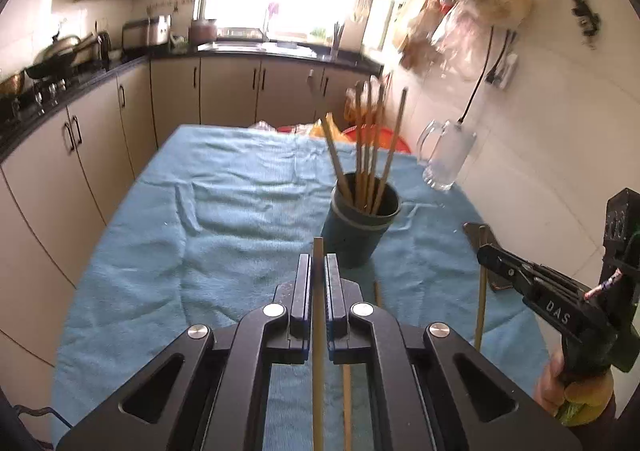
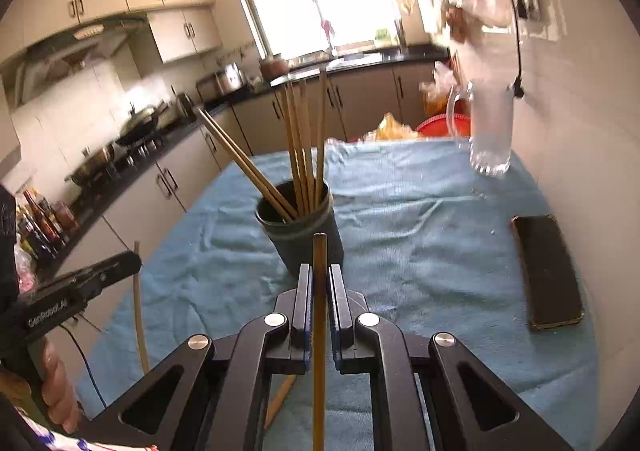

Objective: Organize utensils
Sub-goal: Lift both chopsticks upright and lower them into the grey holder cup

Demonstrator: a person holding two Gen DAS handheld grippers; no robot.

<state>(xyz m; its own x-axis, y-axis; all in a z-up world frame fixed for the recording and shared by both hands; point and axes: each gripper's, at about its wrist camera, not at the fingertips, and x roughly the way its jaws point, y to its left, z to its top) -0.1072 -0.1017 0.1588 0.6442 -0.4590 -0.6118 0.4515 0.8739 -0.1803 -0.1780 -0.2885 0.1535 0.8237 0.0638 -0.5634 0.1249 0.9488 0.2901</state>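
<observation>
A dark cup holding several wooden chopsticks stands on the blue cloth; it also shows in the right wrist view. My left gripper is shut on a single chopstick, held upright, just short of the cup and to its left. My right gripper is shut on another chopstick, held upright close in front of the cup. The right gripper shows at the right of the left wrist view, the left one at the left of the right wrist view. Loose chopsticks lie on the cloth under the grippers.
A glass mug stands at the far right of the table by the wall. A dark phone lies on the cloth at the right. A red basin and bags sit beyond the table's far edge. Kitchen counters run along the left.
</observation>
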